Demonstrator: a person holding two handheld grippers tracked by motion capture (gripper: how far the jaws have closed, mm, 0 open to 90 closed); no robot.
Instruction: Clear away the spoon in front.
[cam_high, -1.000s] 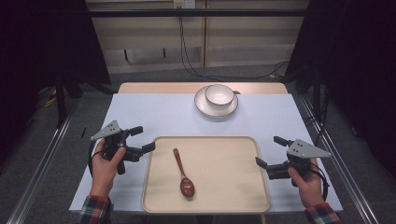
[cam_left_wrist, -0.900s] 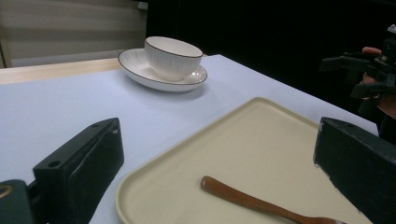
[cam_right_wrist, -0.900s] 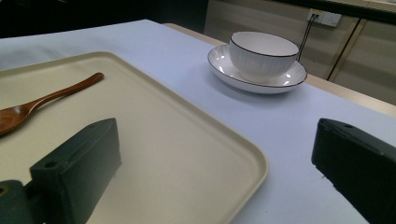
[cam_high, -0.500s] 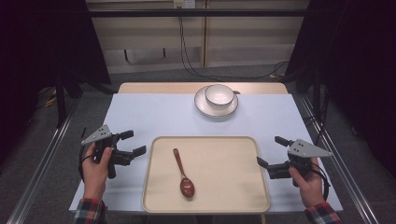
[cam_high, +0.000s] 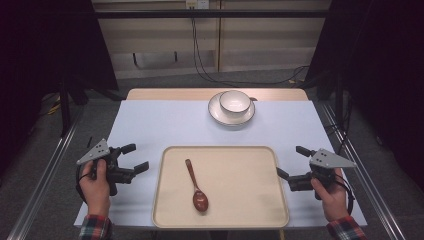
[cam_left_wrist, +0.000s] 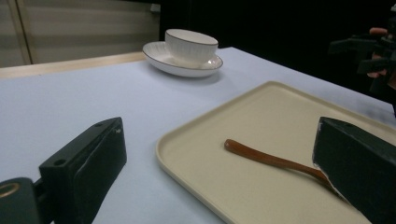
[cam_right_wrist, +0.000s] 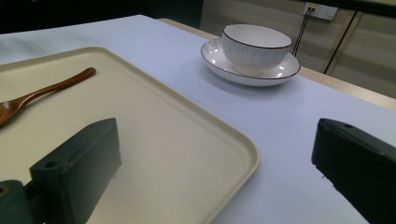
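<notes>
Looks like a lab rig: black curtains, metal rails, loose cables behind the counter.

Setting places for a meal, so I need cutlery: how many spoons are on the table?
1. A brown wooden spoon lies on the beige tray, left of its middle, bowl end toward the person. None shows in the white bowl on its saucer.

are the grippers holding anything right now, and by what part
Nothing is held. The left gripper and right gripper are both open beside the tray; the spoon lies untouched.

Bright table, dark surround, blurred jaws
</notes>
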